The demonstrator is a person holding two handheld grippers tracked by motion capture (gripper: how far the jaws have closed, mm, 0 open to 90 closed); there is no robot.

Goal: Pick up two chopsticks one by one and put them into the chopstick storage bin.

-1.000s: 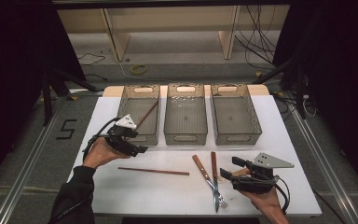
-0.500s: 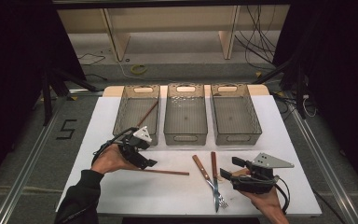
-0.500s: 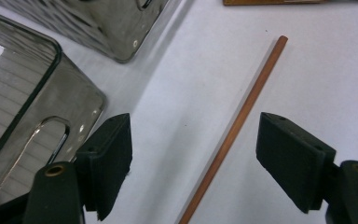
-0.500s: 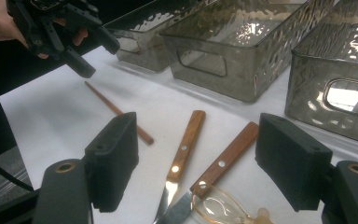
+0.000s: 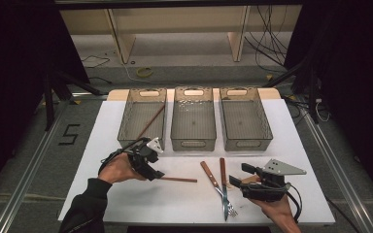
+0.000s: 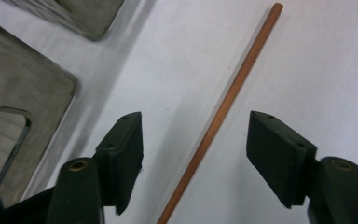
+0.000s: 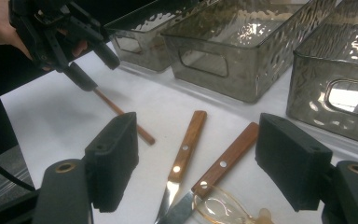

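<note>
Straddling the brown chopstick [image 6: 223, 112] on the white table [image 5: 126, 204], the left gripper [image 6: 196, 154] had its jaws apart, one pad on each side of the stick and neither pad touching it; the jaws had just been closing, with the chopstick between them. In the left gripper view the stick ran from below the fingertips, up between them and out beyond them toward the top right. To the left of those fingers lay the corner and handle slot of the nearest grey bin [image 6: 14, 116].

In the high view the left gripper [image 5: 151, 170] sat over the stick's near end, and the rest of the chopstick [image 5: 179, 179] stretched away from its fingertips toward the knife [image 5: 210, 175] and the fork [image 5: 224, 187].

The right gripper [image 7: 196, 163] stood with its jaws wide and nothing between the pads. Just ahead of its fingers lay the two wooden handles side by side, the knife [image 7: 186, 144] nearer the left pad, the fork [image 7: 226, 158] nearer the right. Beyond them stood three bins in a row [image 7: 233, 42]; another chopstick [image 5: 149, 122] leaned inside the left bin [image 5: 142, 103].
</note>
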